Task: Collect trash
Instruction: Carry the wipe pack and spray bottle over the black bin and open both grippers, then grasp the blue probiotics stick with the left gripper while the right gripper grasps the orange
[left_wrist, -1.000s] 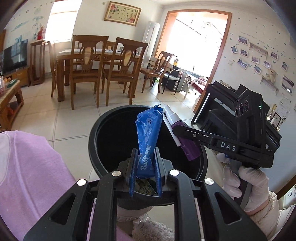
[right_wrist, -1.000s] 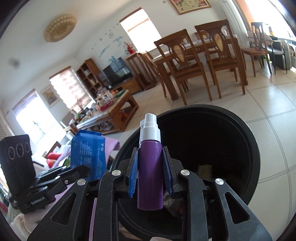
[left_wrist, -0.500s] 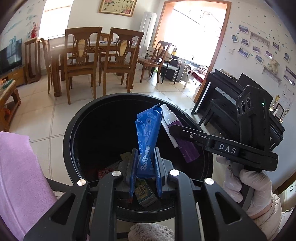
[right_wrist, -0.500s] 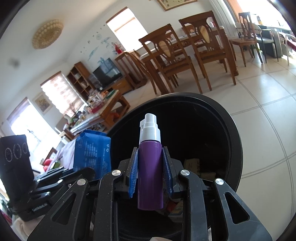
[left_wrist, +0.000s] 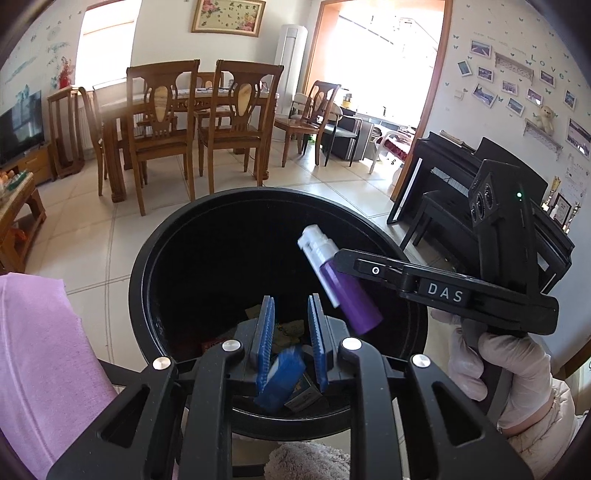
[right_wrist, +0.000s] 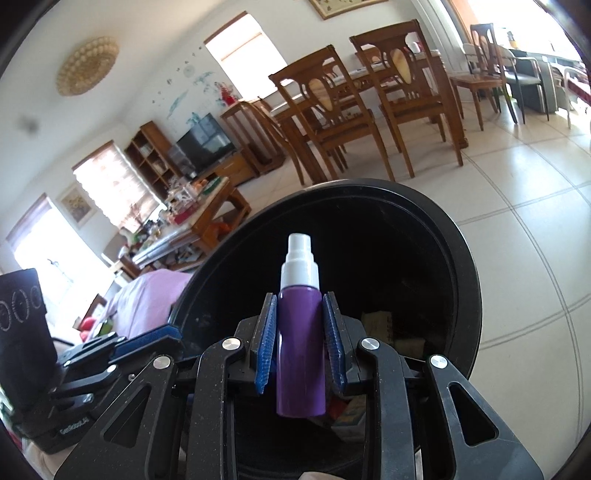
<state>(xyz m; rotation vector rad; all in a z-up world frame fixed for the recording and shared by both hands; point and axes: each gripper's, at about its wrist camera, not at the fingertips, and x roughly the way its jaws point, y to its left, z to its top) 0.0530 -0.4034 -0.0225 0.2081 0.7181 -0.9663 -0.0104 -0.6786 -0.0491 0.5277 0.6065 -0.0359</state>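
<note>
A black bin (left_wrist: 258, 192) stands right below both grippers, with several cartons (left_wrist: 290, 328) in its bottom. My left gripper (left_wrist: 291, 306) hangs over the near rim with its jaws opening. A blurred blue packet (left_wrist: 281, 380) is free of the pads and dropping between them into the bin. My right gripper (right_wrist: 300, 299) is also opening over the bin (right_wrist: 369, 183). A purple spray bottle (right_wrist: 300, 343) with a white cap is between its pads, with slim gaps on both sides. In the left wrist view the bottle (left_wrist: 349, 295) looks blurred and low in the right gripper's fingers (left_wrist: 354, 264).
A gloved hand (left_wrist: 517, 365) holds the right gripper's handle. Pink cloth (left_wrist: 40, 354) lies at the left of the bin. A dining table with chairs (left_wrist: 166, 122) stands behind, a black piano (left_wrist: 454, 173) at the right and a cluttered coffee table (right_wrist: 195, 214) farther left.
The left jaws have parted and the blue packet has slipped down out of them. The right jaws have widened and the purple bottle has slid lower. The bin now fills more of both views.
</note>
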